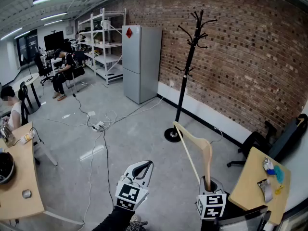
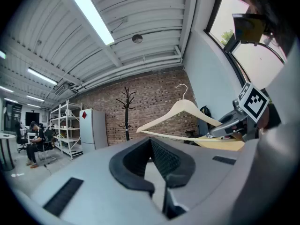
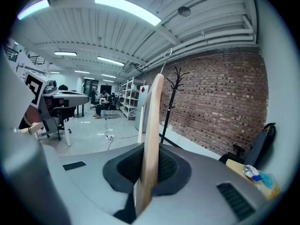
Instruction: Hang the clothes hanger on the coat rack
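Right gripper: pale wooden hanger, upright

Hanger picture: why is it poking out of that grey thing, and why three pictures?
A person holds two grey pinching tools, called grippers. One picture comes from a camera on the person's head. The other two come from cameras riding on the grippers. The right gripper pinches one end of the wooden hanger. The left gripper is shut and empty. The black coat rack stands on the floor by the brick wall, apart from the hanger.
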Tool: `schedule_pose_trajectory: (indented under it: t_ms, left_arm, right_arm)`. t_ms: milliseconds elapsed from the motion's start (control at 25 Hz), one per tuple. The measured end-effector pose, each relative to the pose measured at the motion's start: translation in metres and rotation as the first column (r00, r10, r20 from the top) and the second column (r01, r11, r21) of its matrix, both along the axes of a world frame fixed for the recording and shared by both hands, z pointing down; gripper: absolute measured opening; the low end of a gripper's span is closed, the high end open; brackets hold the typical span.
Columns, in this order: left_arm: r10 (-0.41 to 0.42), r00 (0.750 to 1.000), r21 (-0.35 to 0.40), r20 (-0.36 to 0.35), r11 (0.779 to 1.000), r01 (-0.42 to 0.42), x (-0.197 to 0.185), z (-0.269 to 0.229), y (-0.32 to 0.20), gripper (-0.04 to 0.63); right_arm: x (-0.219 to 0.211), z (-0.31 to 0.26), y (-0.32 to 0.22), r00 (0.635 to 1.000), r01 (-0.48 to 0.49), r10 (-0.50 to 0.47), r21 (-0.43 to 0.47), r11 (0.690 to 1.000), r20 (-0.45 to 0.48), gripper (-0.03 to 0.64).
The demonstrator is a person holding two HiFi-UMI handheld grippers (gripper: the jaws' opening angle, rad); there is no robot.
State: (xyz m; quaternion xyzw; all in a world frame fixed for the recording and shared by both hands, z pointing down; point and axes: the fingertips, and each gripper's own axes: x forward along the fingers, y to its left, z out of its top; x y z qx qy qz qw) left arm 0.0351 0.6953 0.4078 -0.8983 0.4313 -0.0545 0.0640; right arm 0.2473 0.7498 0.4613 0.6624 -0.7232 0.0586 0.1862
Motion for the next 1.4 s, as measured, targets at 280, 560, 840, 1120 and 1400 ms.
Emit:
schedule_pose_trajectory:
  t_ms: [280,560,840,1120,1400]
  left_arm:
    - [-0.009,1.0,-0.022,-0.02,1.0,0.008,-0.007,0.017,-0.043,0.008]
    - [-0.006,0.999,-0.028,-0.033,1.0,0.005,-0.026,0.021,-0.119,0.008]
    - [-0.01,0.999,-0.034,-0.038,0.999,0.009,-0.057,0.016,-0.21,0.008]
    - [-0.013,0.999,-0.02,-0.035,1.0,0.013,-0.096,0.013,-0.285,0.008]
    - [-0.007,1.0,-0.029,-0.02,1.0,0.007,-0.127,0.019,-0.338,0.008]
  right_arm:
    - [-0.007,0.005,-0.043,1.0,0.016,-0.016,-0.004,1.0,-0.014,0.028]
    - [-0.025,0.004,-0.111,1.0,0.009,-0.009,-0.014,1.0,-0.027,0.028]
    - [-0.054,-0.005,-0.198,0.999,0.003,-0.003,-0.019,1.0,-0.035,0.028]
    - [-0.093,-0.007,-0.281,0.999,0.005,-0.005,0.0,1.0,-0.032,0.028]
    - [-0.123,-0.005,-0.337,0.999,-0.008,0.007,-0.011,1.0,-0.032,0.028]
